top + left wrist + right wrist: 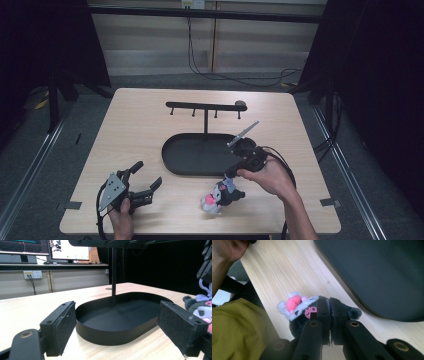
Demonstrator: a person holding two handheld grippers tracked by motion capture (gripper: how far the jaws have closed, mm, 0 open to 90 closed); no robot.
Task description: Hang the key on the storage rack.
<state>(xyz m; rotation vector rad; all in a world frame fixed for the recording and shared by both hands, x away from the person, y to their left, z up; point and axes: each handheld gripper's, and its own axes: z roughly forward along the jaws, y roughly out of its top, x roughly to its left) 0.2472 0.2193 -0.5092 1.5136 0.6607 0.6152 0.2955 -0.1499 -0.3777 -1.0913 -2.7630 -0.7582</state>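
Two tongs worked over the pale wooden worktop [140,125]. Nearest the person, the left tongs [141,181] were held low above the front left part of the worktop with their jaws spread wide and nothing between them. In the left gripper view their padded jaws framed the black oval tray [112,332] just ahead, and the plush toy [200,310] showed past the jaw on that view's right side. The right tongs [231,175] pointed down at the toy [220,195], which lay on the worktop just in front of the tray [172,150]. In the right gripper view the jaws were pressed together on a pale purple loop on top of the toy's dark body, its white and pink face [295,305] turned away from the tray's edge [372,277]. Beyond both tongs, a thin post rose from the tray to a crossbar with small pegs [205,106].
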